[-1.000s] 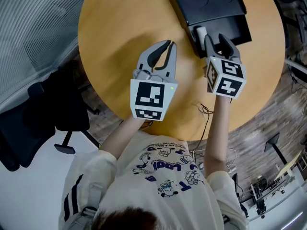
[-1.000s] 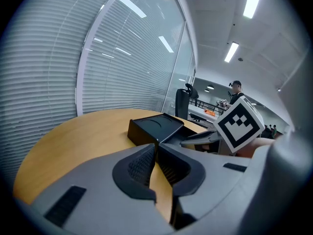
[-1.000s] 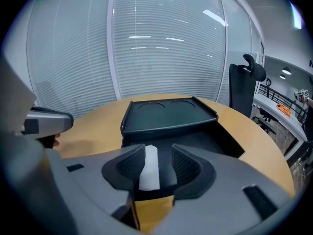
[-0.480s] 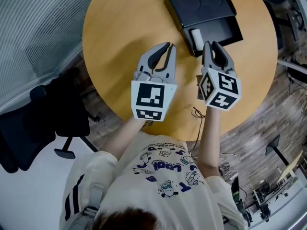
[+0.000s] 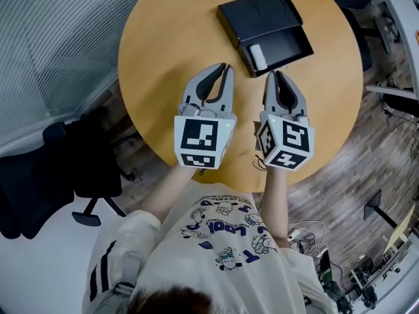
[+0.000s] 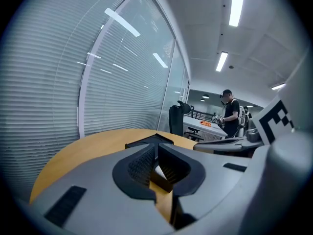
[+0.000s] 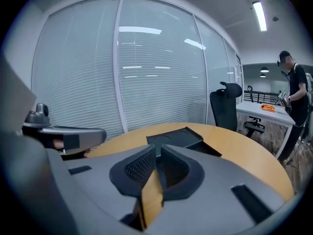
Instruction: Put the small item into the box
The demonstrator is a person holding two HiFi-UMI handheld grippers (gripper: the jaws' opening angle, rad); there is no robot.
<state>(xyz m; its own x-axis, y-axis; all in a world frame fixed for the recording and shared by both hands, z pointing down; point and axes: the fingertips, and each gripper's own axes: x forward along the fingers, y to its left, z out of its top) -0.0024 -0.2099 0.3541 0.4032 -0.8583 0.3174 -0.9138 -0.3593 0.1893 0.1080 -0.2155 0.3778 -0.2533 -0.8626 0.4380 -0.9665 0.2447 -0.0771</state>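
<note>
We see our left tool (image 5: 227,67) closed and our right tool (image 5: 270,74) just closed, both empty. We can't identify the white item (image 5: 259,57) in the box (image 5: 289,44) at twelve o'clock.

Bright, even light falls from ceiling strips (image 6: 236,5), glaring on the glass wall (image 7: 156,67); both gripper views bend strongly and darken at their edges, with near parts soft.

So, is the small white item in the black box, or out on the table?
In. The head view shows the white item lying inside the open box.
</note>
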